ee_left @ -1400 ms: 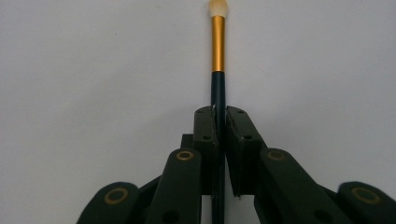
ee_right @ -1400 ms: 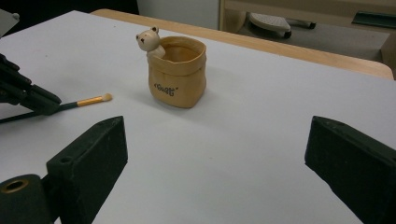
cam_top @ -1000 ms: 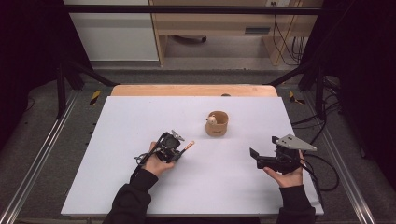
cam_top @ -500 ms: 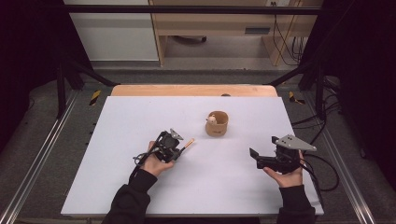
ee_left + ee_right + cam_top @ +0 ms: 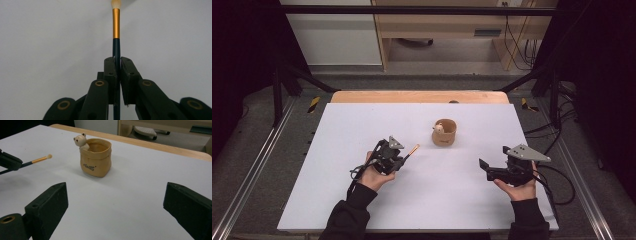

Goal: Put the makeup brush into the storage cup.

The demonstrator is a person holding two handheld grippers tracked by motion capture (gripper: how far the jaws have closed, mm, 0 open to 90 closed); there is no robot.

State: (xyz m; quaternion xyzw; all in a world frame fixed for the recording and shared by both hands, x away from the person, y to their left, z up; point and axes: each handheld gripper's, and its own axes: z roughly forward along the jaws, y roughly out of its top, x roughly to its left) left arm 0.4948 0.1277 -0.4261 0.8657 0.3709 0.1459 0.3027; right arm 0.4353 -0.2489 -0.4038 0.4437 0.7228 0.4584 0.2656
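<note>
My left gripper is shut on a small makeup brush with a dark handle, a gold ferrule and a pale tip; its jaws pinch the handle. The brush points up and right toward a tan sack-shaped pot with a little bear figure on its rim. In the right gripper view the pot stands ahead and the brush juts in from the left. My right gripper is held at the table's right side, open with nothing between its jaws.
The white table top has a wooden strip along its far edge. Beyond it are a wooden bench and cables on the floor. Metal rails run along both sides of the table.
My left gripper has lifted the brush slightly off the table and shifted a little toward the pot. The right gripper has stayed still.
</note>
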